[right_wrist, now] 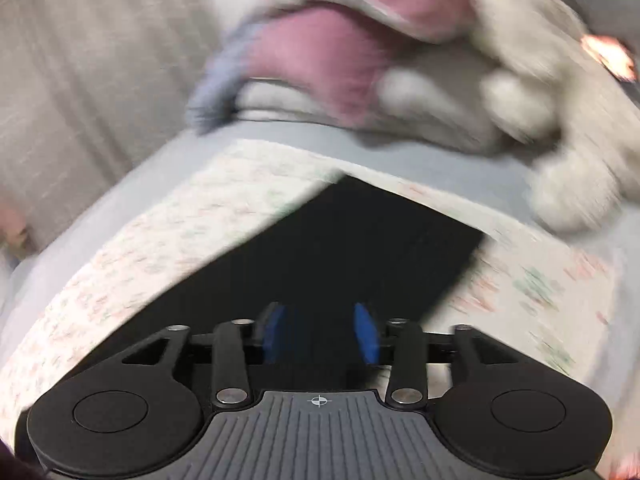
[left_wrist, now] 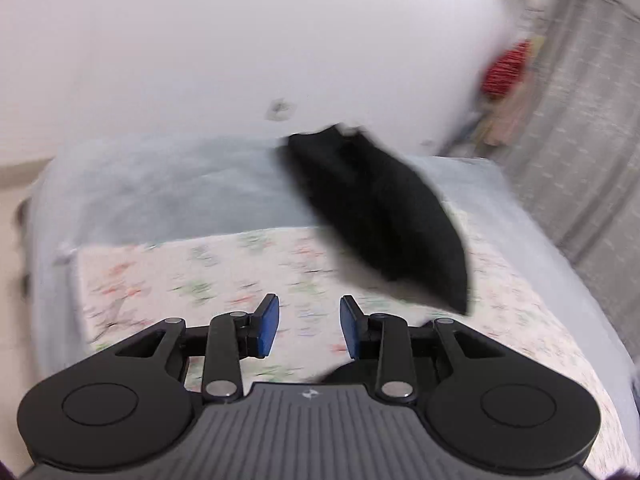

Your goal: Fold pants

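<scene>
The left gripper hangs over a floral-print sheet with its 2 blue pads parted by a clear gap; nothing sits between them, only the sheet shows through. The black pants lie ahead and to the right of those fingers, well apart from them, as a dark folded-looking mass stretching from the far edge of the sheet onto a pale blue cover. Motion blur softens their outline.

In the right wrist view, the right gripper is also spread, its 2 blue pads apart with no cloth pinched. The pants spread flat directly under and ahead of these fingers, filling the gap behind them. Whether the fingertips touch the fabric cannot be told. Beyond, blurred pink and grey bedding is heaped.
</scene>
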A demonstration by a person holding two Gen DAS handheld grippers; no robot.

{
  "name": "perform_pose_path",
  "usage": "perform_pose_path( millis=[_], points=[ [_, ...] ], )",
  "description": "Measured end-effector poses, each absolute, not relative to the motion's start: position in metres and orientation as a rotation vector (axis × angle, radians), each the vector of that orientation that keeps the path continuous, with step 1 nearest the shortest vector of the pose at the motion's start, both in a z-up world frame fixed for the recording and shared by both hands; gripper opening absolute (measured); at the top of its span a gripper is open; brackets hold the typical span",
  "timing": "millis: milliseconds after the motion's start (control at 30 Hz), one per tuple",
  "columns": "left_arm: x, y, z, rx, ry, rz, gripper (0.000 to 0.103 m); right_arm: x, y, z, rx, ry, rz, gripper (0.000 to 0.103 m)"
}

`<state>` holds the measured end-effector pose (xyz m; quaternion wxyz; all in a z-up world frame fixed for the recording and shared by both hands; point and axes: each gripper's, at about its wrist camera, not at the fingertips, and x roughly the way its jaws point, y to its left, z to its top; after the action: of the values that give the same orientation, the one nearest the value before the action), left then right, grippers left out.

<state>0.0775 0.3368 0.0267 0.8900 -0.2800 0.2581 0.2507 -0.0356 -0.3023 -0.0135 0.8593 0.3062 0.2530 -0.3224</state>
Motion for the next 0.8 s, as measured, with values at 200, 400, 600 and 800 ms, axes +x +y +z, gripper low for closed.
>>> perform_pose_path(
  millis=[200, 400, 600, 800],
  points=[
    [0.142, 0.254, 0.023, -0.397, 0.625, 0.196, 0.037, 0.052, -0.235, -0.002, 0.345, 0.644, -0.259, 0.060],
    [0.202, 0.197, -0.013, -0.291, 0.746, 0.028, 0.037, 0.136, -0.140, -0.035, 0.134, 0.788, 0.020, 0.060],
    [0.231, 0.184, -0.055, -0.104, 0.886, 0.084, 0.033, 0.209, -0.038, -0.036, 0.020, 0.782, 0.287, 0.060],
    [0.233, 0.188, -0.060, 0.020, 0.852, 0.170, 0.000, 0.263, 0.048, -0.047, -0.039, 0.779, 0.467, 0.056]
  ],
)
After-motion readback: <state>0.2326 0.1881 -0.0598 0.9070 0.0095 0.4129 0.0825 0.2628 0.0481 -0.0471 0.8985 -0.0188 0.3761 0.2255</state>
